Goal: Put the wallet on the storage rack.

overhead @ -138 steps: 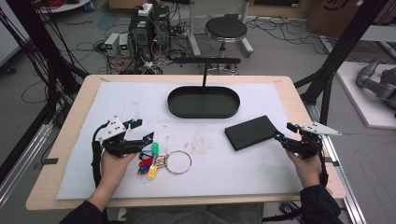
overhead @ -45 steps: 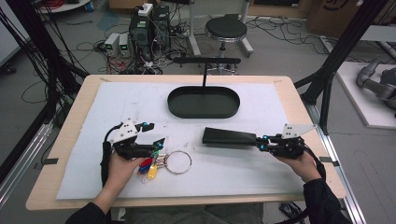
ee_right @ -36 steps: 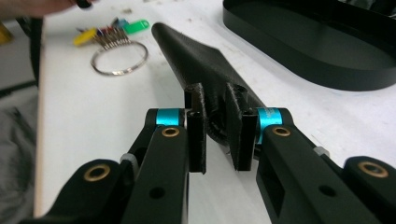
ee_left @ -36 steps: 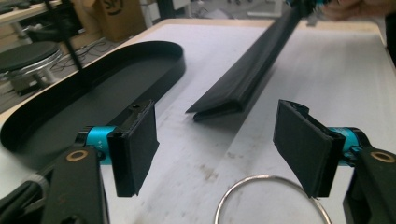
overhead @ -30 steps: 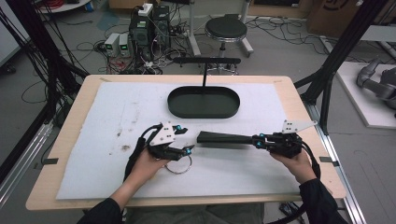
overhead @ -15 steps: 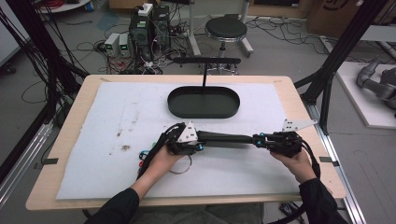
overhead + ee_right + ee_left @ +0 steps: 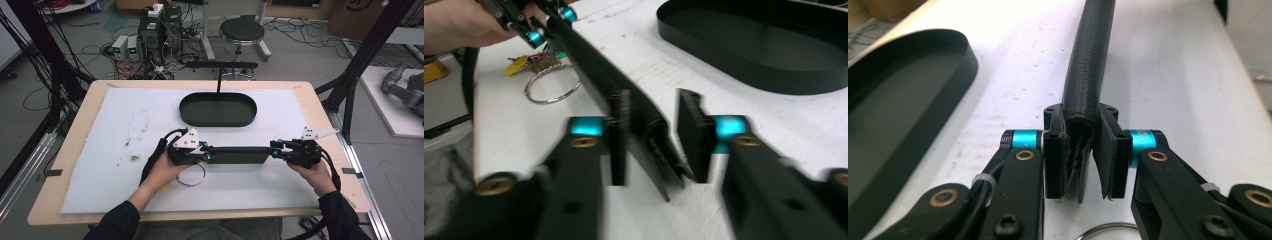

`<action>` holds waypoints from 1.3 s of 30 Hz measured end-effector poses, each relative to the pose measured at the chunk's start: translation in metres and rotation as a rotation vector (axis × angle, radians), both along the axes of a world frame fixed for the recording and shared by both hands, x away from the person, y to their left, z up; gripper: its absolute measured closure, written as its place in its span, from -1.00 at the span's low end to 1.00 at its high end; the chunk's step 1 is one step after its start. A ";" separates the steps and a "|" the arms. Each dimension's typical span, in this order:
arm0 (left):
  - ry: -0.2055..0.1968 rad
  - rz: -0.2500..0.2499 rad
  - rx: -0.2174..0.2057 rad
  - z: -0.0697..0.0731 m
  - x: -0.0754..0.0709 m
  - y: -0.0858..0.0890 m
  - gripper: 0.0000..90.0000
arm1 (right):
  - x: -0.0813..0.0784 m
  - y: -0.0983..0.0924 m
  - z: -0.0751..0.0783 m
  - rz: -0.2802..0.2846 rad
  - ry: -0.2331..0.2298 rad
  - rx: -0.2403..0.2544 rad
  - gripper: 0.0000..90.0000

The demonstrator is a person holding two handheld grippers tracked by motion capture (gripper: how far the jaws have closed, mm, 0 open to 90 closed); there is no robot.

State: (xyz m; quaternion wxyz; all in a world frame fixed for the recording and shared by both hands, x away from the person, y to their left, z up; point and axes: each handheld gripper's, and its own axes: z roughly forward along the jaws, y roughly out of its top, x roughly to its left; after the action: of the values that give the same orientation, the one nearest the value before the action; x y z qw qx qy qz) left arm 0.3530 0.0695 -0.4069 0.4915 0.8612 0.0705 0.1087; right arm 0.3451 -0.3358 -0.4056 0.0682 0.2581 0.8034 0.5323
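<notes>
A long black leather wallet (image 7: 237,155) is held on edge just above the white mat, between my two grippers. My left gripper (image 7: 207,156) has just been closing, and its pads press on the wallet's left end (image 7: 1088,65). In the left gripper view the jaws (image 7: 1083,160) clamp the folded edge from both sides. My right gripper (image 7: 274,152) has just been opening. In the right gripper view the wallet (image 7: 594,65) still lies between its jaws (image 7: 656,135), against the left pad, with a gap to the right pad.
A black oval tray (image 7: 185,112) sits beyond the wallet at the middle back of the mat (image 7: 115,130). A key ring (image 7: 192,175) with coloured keys (image 7: 519,65) lies under my left hand. A stool, cables and boxes stand on the floor beyond the table.
My left gripper moved right from the keys to the wallet's left end and closed on it. The right gripper stayed put and its jaws came apart.
</notes>
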 end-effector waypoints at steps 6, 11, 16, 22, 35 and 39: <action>0.034 -0.019 -0.036 -0.003 0.003 0.005 0.69 | 0.003 0.004 -0.005 0.042 -0.013 -0.020 -0.11; 0.042 -0.033 -0.050 -0.003 0.002 0.006 0.69 | 0.006 0.021 -0.015 0.083 -0.009 -0.117 -0.11; 0.048 -0.046 -0.060 -0.003 0.003 0.006 0.69 | 0.007 0.033 -0.022 0.147 -0.010 -0.170 0.32; 0.053 -0.029 -0.064 -0.005 0.004 0.007 0.65 | 0.005 0.033 -0.022 0.178 -0.024 -0.187 0.63; 0.028 0.139 -0.131 0.006 0.003 0.024 -0.10 | 0.002 0.027 -0.014 0.108 -0.044 -0.145 0.70; 0.007 0.187 -0.175 0.016 -0.006 0.041 -0.13 | 0.003 0.025 -0.006 0.049 -0.072 -0.111 0.70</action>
State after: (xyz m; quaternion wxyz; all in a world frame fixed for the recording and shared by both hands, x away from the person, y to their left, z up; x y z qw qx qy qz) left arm 0.3475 0.1101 -0.3907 0.5521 0.8051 0.1615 0.1444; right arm 0.3478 -0.3110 -0.4115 0.0984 0.2147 0.8348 0.4972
